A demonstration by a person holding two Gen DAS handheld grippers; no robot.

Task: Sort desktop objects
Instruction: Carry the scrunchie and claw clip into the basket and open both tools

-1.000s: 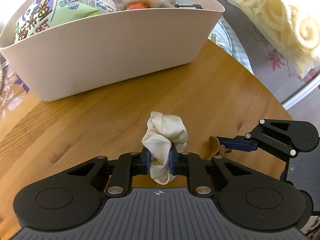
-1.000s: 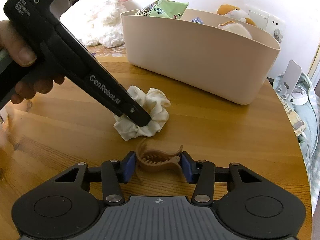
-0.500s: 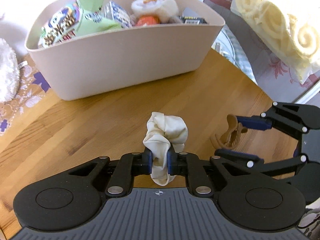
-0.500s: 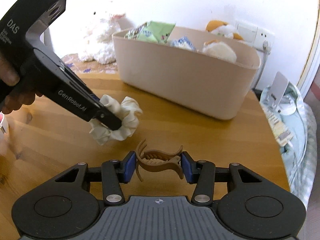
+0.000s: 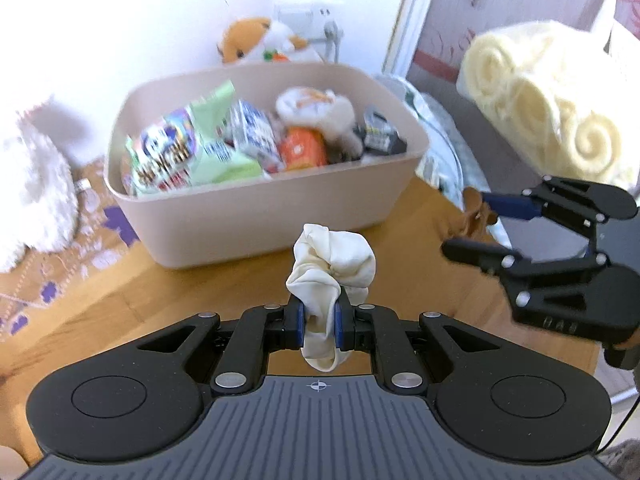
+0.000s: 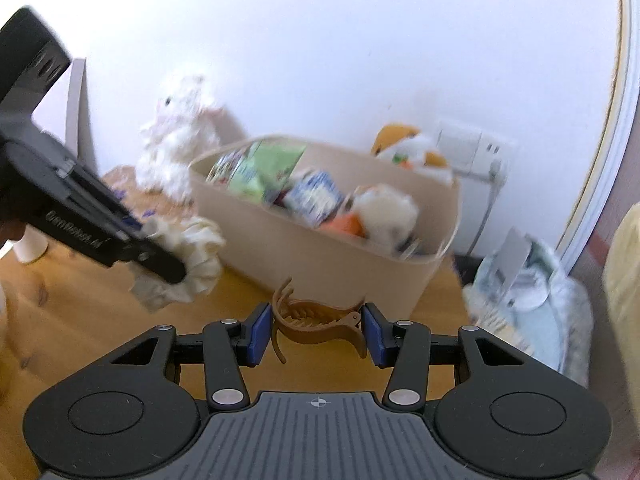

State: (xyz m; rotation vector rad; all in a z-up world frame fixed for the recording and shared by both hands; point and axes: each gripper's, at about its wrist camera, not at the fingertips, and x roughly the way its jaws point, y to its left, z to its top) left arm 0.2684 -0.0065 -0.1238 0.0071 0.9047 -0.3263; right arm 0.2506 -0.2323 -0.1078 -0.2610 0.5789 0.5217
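My left gripper [image 5: 319, 326] is shut on a cream fabric scrunchie [image 5: 332, 266], held in the air above the wooden table [image 5: 168, 300]. The right wrist view shows the same scrunchie [image 6: 192, 264] pinched at the left. My right gripper [image 6: 316, 334] is shut on a brown hair claw clip [image 6: 316, 322], lifted off the table. From the left wrist view that clip [image 5: 476, 210] shows at the right, in the right gripper [image 5: 472, 226]. A beige bin [image 5: 256, 216] full of snack packets and soft toys stands just beyond both grippers, and the right wrist view shows the bin [image 6: 320, 256] ahead.
A white plush toy [image 6: 176, 152] sits left of the bin and an orange-and-white plush [image 5: 256, 40] behind it by a wall socket [image 6: 472, 144]. A rolled cream blanket [image 5: 548, 120] lies off the table's right edge. A patterned cloth [image 5: 52, 272] covers the table's left part.
Both grippers have risen from the tabletop with the scrunchie and the claw clip. The views have tilted up, so the bin's contents and the wall behind now show.
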